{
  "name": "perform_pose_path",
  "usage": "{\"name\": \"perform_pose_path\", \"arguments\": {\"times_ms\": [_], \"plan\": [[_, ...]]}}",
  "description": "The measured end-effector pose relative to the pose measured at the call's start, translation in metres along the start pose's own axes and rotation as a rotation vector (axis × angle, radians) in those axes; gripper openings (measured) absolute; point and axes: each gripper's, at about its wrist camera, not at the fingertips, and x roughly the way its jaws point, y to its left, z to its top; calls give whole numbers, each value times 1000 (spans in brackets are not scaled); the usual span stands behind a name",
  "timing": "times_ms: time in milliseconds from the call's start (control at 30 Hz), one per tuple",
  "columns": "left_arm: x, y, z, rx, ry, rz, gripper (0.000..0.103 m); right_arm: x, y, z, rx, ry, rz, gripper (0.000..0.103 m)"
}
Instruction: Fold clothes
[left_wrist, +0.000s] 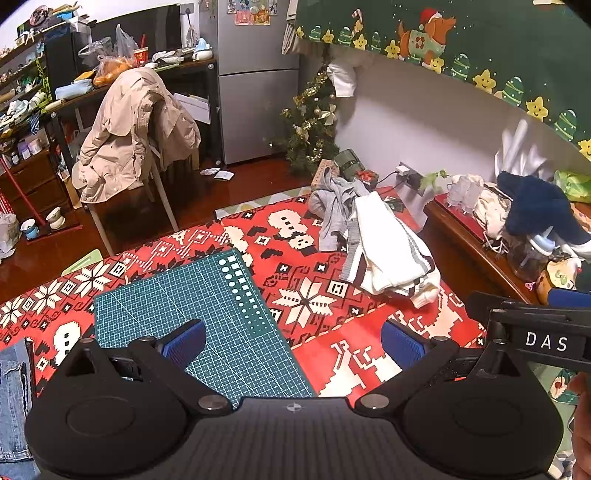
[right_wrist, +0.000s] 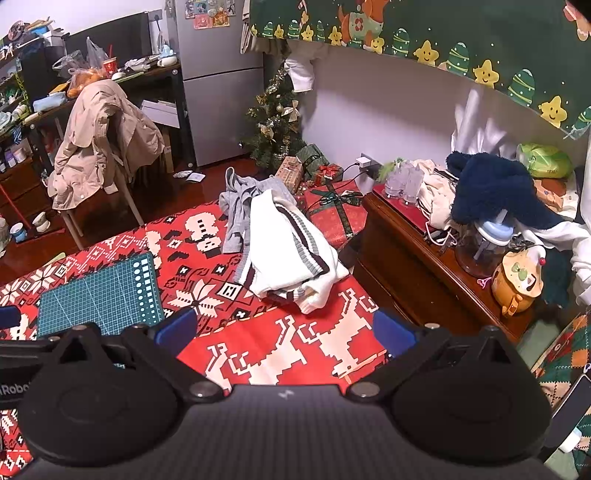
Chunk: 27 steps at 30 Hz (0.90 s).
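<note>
A white sweater with dark and grey stripes (left_wrist: 391, 251) lies crumpled on the red patterned table cover (left_wrist: 314, 354), with a grey garment (left_wrist: 334, 206) bunched behind it. Both show in the right wrist view, the sweater (right_wrist: 284, 254) and the grey garment (right_wrist: 240, 206). My left gripper (left_wrist: 293, 343) is open and empty above the green cutting mat (left_wrist: 199, 310). My right gripper (right_wrist: 282, 332) is open and empty above the red cover (right_wrist: 295, 354), short of the sweater. A piece of denim (left_wrist: 13, 391) lies at the left edge.
A dark wooden side table (right_wrist: 424, 258) with bottles, a jar and a blue fluffy garment (right_wrist: 491, 188) stands right of the table. A chair with a beige coat (left_wrist: 129, 136) stands beyond the far left edge. A small Christmas tree (left_wrist: 310, 125) and gift boxes (right_wrist: 332, 210) are at the back.
</note>
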Motion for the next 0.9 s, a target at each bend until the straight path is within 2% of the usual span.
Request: {"name": "perform_pose_path", "arguments": {"times_ms": [267, 900], "plan": [[-5, 5, 2, -6, -14, -23, 102, -6, 4, -3, -14, -17, -6, 102], [14, 20, 11, -38, 13, 6, 102, 23, 20, 11, -55, 22, 19, 102]]}}
